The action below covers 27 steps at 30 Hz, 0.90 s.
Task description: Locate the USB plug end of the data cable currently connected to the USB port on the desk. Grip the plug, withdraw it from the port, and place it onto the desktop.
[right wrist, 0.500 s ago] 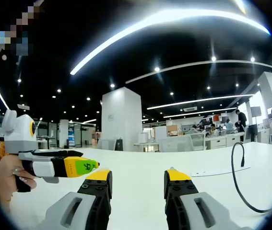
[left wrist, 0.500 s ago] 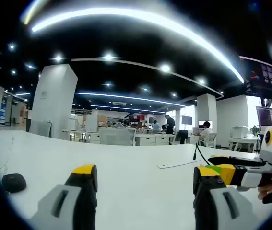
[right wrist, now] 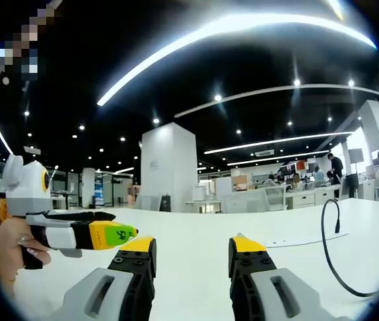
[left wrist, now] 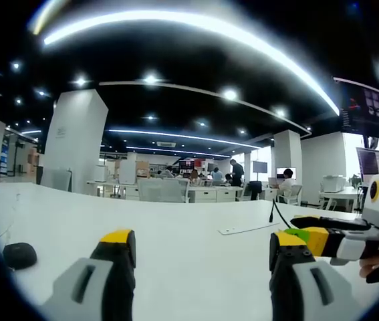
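Overall, a broad white desk with both tools low over it.
Desk (left wrist: 176, 234): far edge runs across mid-view; wide bare surface ahead of both grippers.
Cable (right wrist: 329, 257): 1 black data cable, arcing up off the desk at right in the right gripper view, free end (right wrist: 337, 226) raised; port hookup cannot be made out.
Flat plate (left wrist: 246, 229): 1, white, lying beside the cable's base.
Left gripper (left wrist: 202, 257): 2 yellow-tipped fingers well apart, holding nothing.
Right gripper (right wrist: 192, 257): fingers apart, holding nothing.
Dark puck (left wrist: 19, 255): 1, near left edge.
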### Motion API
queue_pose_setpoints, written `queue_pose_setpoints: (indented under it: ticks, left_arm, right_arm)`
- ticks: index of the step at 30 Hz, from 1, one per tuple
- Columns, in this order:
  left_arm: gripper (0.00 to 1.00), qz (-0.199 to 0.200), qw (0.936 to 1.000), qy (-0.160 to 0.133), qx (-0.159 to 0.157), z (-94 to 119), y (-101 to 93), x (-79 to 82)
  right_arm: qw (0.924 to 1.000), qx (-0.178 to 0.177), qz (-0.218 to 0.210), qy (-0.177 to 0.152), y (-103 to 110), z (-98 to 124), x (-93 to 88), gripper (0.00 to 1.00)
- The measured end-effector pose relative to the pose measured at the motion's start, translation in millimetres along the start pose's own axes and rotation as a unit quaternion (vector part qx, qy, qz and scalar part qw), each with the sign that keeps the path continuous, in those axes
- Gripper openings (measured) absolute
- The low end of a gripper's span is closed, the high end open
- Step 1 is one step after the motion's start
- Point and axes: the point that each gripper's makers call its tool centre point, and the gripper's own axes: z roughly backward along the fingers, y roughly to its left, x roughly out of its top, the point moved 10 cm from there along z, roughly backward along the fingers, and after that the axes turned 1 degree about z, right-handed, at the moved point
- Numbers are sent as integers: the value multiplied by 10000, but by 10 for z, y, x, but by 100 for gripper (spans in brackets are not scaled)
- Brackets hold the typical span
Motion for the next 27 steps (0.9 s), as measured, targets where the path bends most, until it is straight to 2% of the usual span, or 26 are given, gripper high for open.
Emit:
queue_pose_setpoints:
  ticks: [16,27]
  left_arm:
    - [82,-67,9999,97,-1,-21,-38,-28]
    - [83,-17,10000,79,-40,-10,-12,-26]
  right_arm:
    - [9999,-58,-70,-85,-47,30,22,44]
    - [9999,45,-63,-104,13,5,21,44]
